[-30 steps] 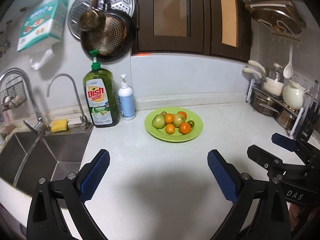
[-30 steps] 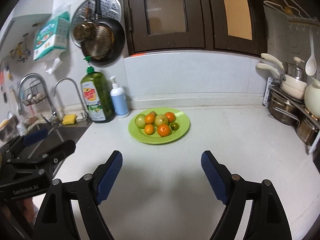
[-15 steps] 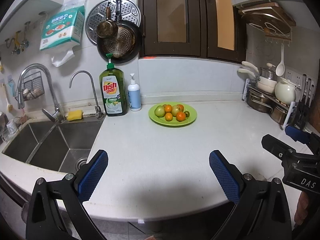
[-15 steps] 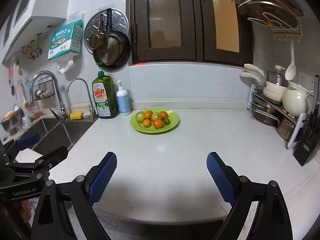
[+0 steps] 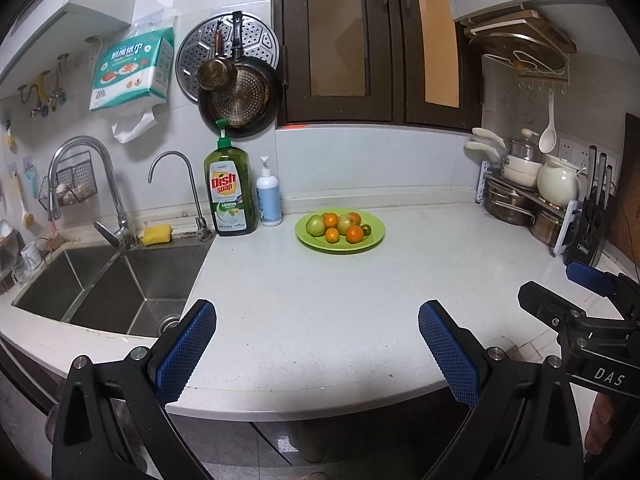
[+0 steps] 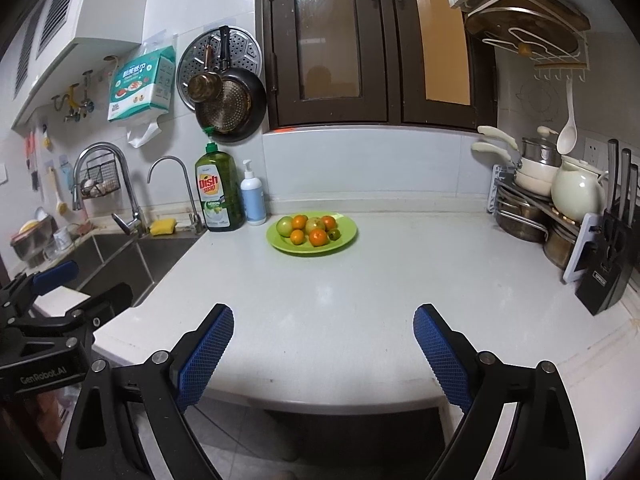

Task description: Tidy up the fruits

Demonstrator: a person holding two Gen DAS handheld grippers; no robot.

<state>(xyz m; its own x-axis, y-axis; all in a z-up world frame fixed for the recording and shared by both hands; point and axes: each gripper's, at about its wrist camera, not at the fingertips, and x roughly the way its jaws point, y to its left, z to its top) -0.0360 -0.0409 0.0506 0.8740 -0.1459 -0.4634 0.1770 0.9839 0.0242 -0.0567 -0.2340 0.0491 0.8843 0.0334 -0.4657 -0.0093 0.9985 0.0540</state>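
While the white worktop (image 5: 320, 312) spreads bare in front, the green plate (image 5: 340, 245) of fruits (image 5: 338, 226) sits near the back wall, and both the left hand-held gripper (image 5: 316, 340) and right hand-held gripper (image 6: 323, 342) gape wide, holding nothing.

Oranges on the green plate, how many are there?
4 oranges on the green plate: one at the back left, one at the back right, one at the front middle, one at the front right. More could hide behind the bigger fruits.
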